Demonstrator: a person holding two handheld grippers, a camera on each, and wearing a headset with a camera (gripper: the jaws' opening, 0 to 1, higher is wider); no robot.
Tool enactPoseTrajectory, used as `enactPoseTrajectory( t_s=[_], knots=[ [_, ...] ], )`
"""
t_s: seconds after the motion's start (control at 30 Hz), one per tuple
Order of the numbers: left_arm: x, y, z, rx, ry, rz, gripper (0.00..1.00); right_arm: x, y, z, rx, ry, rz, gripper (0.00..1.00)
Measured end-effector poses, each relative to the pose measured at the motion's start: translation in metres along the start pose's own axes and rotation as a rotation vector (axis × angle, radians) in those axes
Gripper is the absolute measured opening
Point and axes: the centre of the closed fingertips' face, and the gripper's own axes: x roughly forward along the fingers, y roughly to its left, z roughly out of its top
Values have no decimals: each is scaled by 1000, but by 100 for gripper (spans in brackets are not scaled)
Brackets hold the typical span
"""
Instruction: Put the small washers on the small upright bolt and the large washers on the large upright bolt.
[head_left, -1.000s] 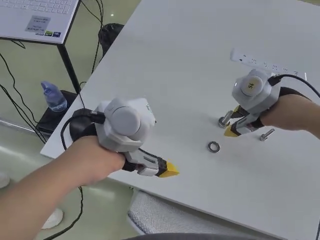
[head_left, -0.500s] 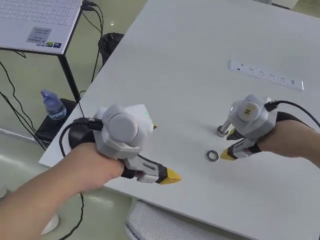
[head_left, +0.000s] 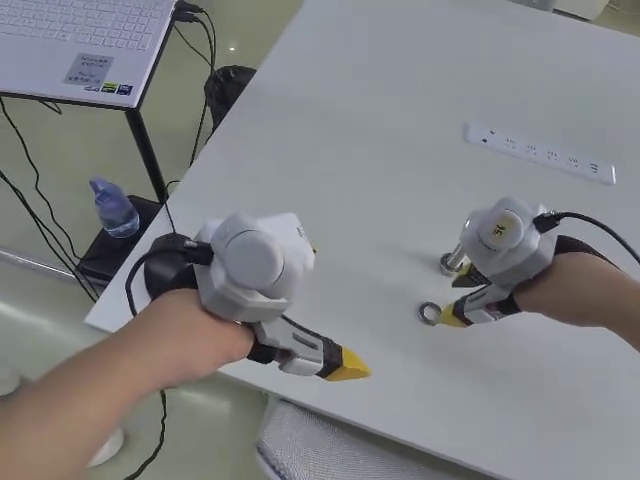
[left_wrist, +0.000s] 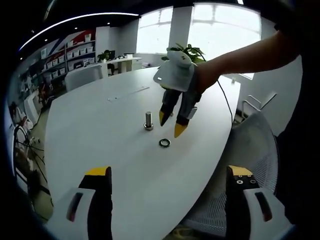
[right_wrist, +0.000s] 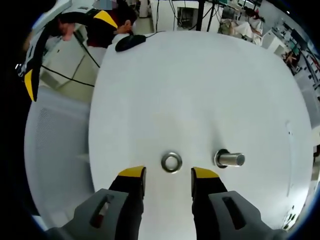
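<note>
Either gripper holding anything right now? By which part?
Nothing is held. The right gripper is open, the washer lying flat on the table just ahead of its tips. The left gripper is open and empty.

Right gripper position: the grey right gripper with yellow-tipped jaws has been drawn back from the silver upright bolt toward the person, to the level of the silver ring washer.
Tip-to-washer relation: the yellow tips, formerly close beside the bolt and apart from the washer, are now set just beside the washer. In the right gripper view the washer lies just ahead of the gap between the parted jaws.
Head view framing: shifted slightly by camera movement.
</note>
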Motion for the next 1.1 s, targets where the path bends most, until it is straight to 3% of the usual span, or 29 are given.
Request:
enactPoseTrajectory(
  t_s=[0.27, 0.47, 0.67, 1.1],
  knots=[
    [0, 0, -5, -14, 3, -4, 97, 18, -3, -4, -6, 14, -12, 38],
    [1, 0, -6, -14, -1, 3, 100, 42, -4, -9, -3, 11, -21, 38],
    [2, -2, -6, -14, 4, -5, 100, 49, -1, -9, 13, 20, -33, 37],
    [3, -5, -9, -14, 20, -16, 94, 47, -3, -15, 15, 30, -56, 36]
  ],
)
